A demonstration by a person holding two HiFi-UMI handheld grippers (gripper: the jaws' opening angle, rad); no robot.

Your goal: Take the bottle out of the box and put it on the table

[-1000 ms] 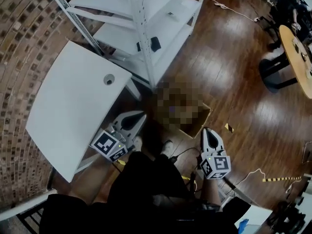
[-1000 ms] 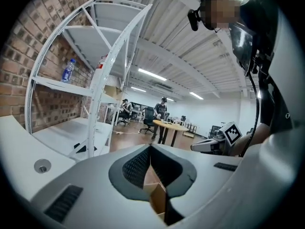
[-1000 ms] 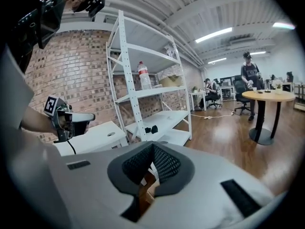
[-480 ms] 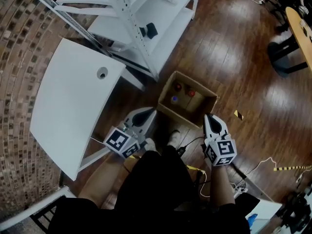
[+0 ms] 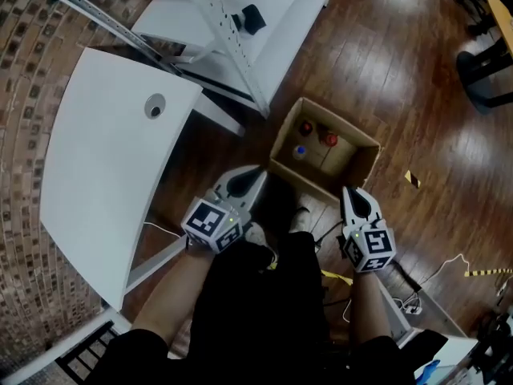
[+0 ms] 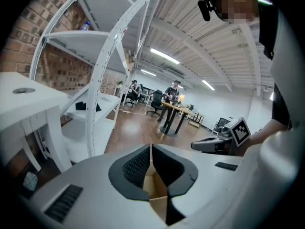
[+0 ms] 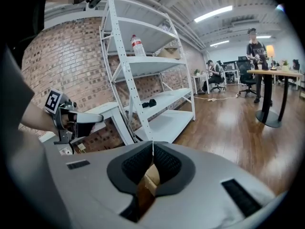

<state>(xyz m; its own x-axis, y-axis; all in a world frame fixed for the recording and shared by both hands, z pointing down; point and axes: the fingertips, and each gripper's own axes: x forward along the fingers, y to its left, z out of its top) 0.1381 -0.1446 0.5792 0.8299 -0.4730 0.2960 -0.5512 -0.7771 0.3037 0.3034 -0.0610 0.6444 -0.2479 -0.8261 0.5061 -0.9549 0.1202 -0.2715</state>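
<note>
An open cardboard box (image 5: pixel 309 184) stands on the wooden floor. Inside it are two red-capped bottles (image 5: pixel 305 127) (image 5: pixel 330 139) and a blue-capped bottle (image 5: pixel 300 151), all upright. My left gripper (image 5: pixel 258 171) hovers just left of the box's near corner. Its jaws have just been opening by a sliver and still stand almost together, with nothing between them (image 6: pixel 151 147). My right gripper (image 5: pixel 347 191) is shut and empty at the box's near right edge (image 7: pixel 152 144). The white table (image 5: pixel 104 159) is on the left.
A white shelving rack (image 5: pixel 240 22) with a black object (image 5: pixel 254 18) stands behind the box and table. The table has a round hole (image 5: pixel 154 105). Cables (image 5: pixel 449 263) trail on the floor at right. My legs are right below the grippers.
Both grippers have come down and now sit close to the box's near edge. The box fills more of the head view, and the bottles inside it show.
</note>
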